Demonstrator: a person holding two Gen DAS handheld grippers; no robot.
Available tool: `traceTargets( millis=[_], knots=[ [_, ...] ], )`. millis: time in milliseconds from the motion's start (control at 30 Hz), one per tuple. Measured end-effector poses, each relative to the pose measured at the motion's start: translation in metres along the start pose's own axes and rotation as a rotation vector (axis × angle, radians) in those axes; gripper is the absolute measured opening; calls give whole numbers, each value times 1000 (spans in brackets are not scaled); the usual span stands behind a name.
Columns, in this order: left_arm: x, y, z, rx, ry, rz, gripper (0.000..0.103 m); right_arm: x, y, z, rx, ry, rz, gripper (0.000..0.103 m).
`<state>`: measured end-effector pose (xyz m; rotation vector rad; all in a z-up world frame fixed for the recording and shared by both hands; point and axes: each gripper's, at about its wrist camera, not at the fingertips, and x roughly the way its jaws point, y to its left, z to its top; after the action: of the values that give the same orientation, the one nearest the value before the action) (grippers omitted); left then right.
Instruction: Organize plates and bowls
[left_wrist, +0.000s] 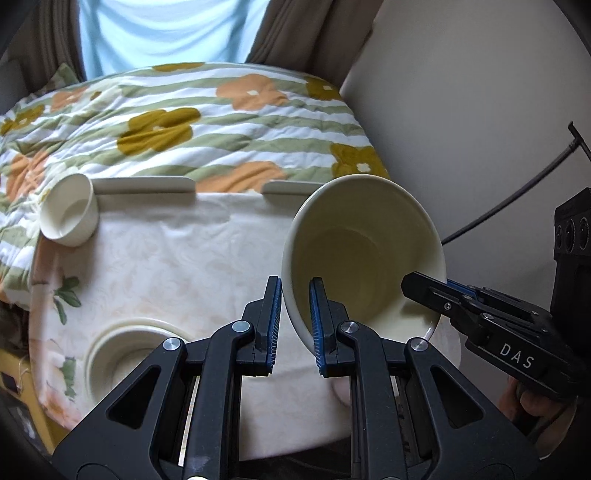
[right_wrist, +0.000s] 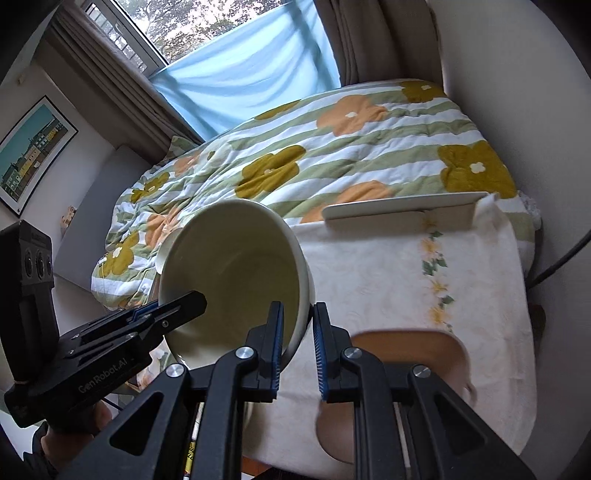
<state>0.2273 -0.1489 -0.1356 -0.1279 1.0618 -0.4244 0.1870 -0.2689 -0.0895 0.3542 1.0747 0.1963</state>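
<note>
A table under a cream floral tablecloth (left_wrist: 177, 266) fills the lower centre of both views. Beyond it, across the upper half, lies a bed with a green-striped flowered quilt (left_wrist: 192, 125); above that, a pale blue curtain (right_wrist: 240, 77) hangs over a window, and a framed picture (right_wrist: 29, 151) shows on the wall at far left of the right wrist view.

A large cream bowl (left_wrist: 362, 254), tilted and raised off the cloth, sits right of centre in the left wrist view. The left gripper (left_wrist: 295, 325) pinches its rim from the left, one finger inside, one outside. The right gripper (right_wrist: 298, 343) pinches the opposite rim likewise.

Other dishes, left wrist view: one small cup (left_wrist: 70, 214) tipped at the table's upper left corner; one bowl (left_wrist: 125, 354) at lower left, partly hidden; two flat plates (left_wrist: 144, 184) along the far edge.
</note>
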Motion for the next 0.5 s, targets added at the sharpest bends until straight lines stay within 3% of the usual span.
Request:
traceTargets(
  millis=[233, 500],
  knots=[
    [34, -49, -37, 62, 122, -32, 13, -18, -51, -39, 64, 41, -65, 14],
    [83, -77, -59, 238, 251, 31, 13, 4, -84, -71, 174, 95, -102, 14]
  ],
)
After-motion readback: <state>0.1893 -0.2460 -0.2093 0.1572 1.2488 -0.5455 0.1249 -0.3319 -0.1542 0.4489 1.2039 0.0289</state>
